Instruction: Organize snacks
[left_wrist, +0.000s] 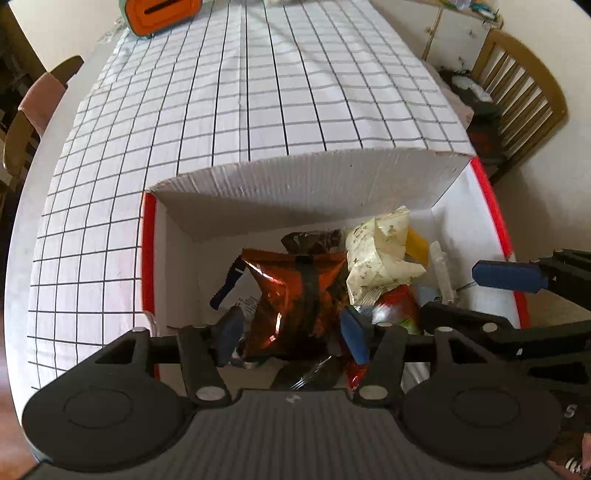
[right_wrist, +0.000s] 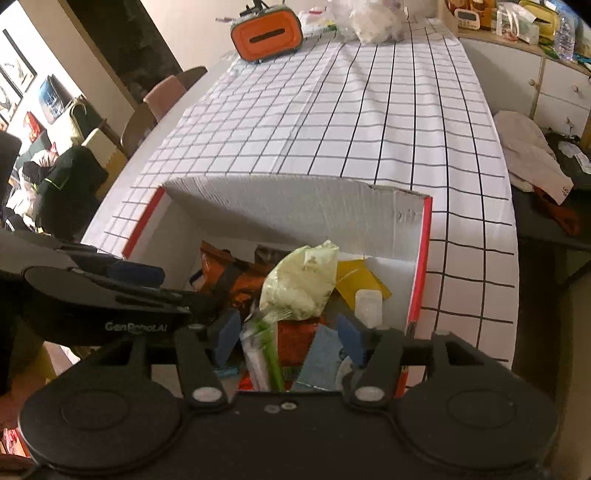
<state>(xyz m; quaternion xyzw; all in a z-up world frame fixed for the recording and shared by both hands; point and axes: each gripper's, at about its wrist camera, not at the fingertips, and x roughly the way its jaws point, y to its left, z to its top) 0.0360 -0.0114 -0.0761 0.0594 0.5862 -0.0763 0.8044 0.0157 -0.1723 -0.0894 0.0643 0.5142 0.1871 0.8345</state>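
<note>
The snacks sit heaped in a white cardboard box with red edges, at the near end of the checked tablecloth. A shiny orange bag lies toward the box's left, a pale cream bag beside it on the right, and a yellow packet behind that. My left gripper hangs over the orange bag, jaws apart, pads off the foil, holding nothing. My right gripper hovers over the right half above a green-striped clear packet, also parted and empty. An orange box with a slot stands at the table's far end.
</note>
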